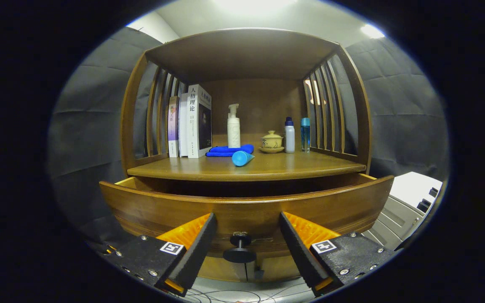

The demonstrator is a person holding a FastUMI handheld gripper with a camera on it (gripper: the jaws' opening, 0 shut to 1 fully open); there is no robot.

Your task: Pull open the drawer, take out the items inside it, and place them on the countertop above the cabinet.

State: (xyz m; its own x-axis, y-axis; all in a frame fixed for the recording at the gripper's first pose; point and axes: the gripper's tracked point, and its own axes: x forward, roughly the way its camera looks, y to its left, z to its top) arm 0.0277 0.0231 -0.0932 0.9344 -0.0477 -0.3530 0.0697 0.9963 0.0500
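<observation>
Wooden cabinet [242, 126] against the dark booth wall, its surface [246, 168] carrying books [190, 122], a blue cloth [229, 150], a pump bottle [233, 126] and a blue tube [242, 158]. Below that surface the drawer [246, 206] stands pulled out. The gripper [247, 242] hangs before the drawer front, jaws apart, the dark knob [240, 248] between them, untouched.

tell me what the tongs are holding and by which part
Nothing. The tongs are open, fingers either side of the drawer knob, not touching it.
</observation>
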